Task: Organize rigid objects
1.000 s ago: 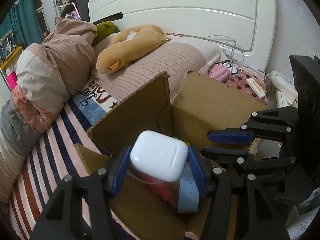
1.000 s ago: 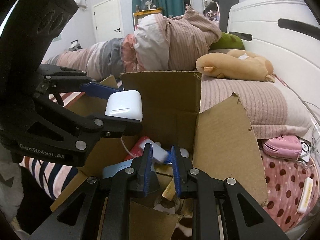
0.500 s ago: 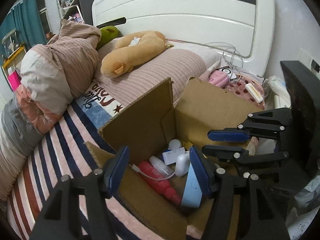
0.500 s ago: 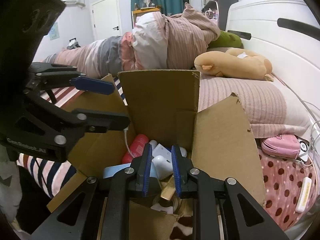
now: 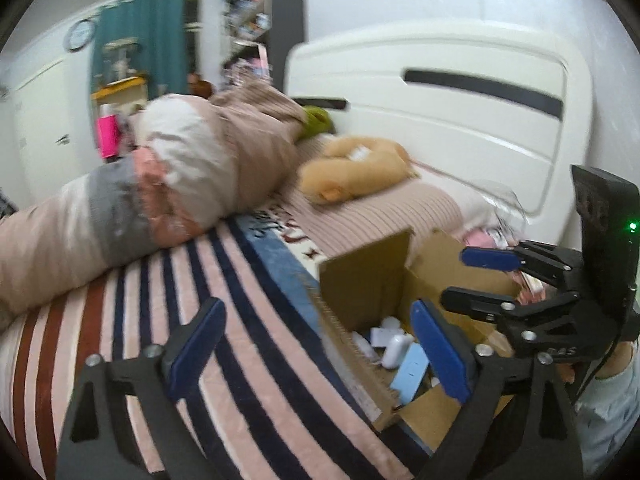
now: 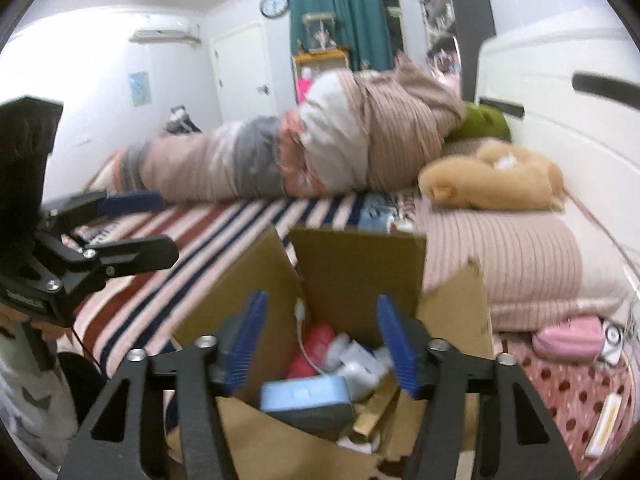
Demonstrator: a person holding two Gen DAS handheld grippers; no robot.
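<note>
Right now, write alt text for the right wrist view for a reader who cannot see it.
The right tool, open and empty, hangs over an open cardboard box on a striped bed, holding a light blue case, a red bottle and white gadgets. The left tool, also open, is at far left; a rolled duvet and tan plush toy lie behind.
</note>
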